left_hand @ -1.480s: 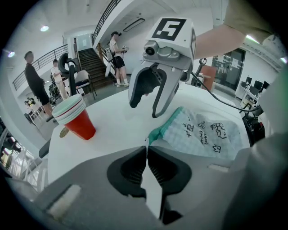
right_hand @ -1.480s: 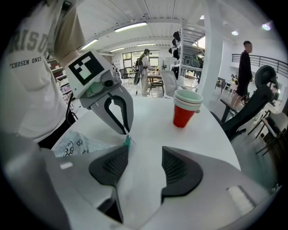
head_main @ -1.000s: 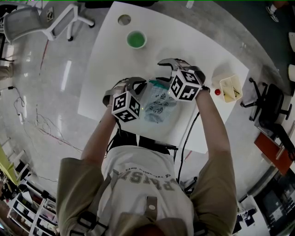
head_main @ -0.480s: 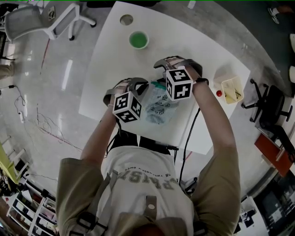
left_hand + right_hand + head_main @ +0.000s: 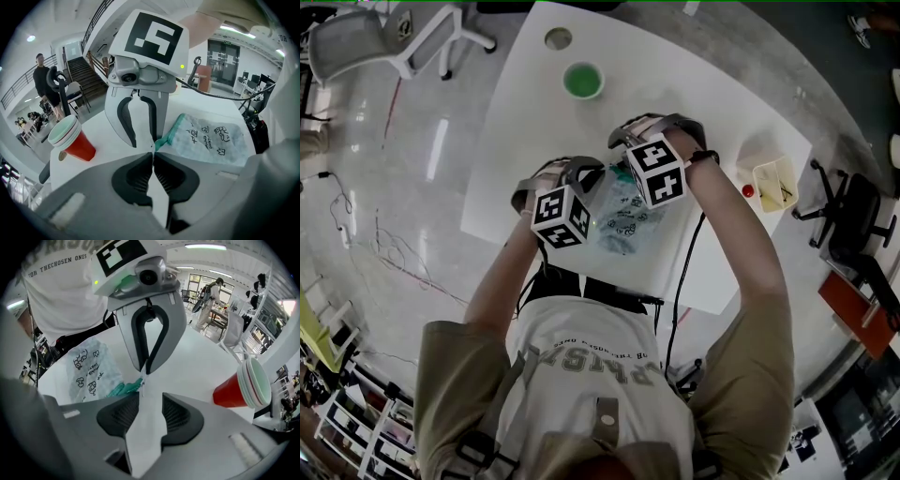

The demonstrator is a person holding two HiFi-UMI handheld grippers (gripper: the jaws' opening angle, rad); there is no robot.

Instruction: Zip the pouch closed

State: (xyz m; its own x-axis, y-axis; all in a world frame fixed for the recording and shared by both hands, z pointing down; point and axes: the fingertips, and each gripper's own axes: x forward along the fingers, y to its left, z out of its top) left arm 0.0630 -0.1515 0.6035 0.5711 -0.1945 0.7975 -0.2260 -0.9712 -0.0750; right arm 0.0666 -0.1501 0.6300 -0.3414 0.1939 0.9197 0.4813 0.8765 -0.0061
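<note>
The left hand-held gripper, jaws pressed together, pinches the teal corner of the printed pouch, which lies flat on the white counter. The right hand-held gripper, jaws spread and closing, nears what looks like the zipper tab. It should seat its pads squarely on the tab, then pull along the teal edge while the left anchors.

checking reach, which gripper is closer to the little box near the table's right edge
Right. The right gripper, jaws closing with nothing between them yet, is on the box's side of the pouch; the left gripper, shut on the pouch, sits on its far side.
</note>
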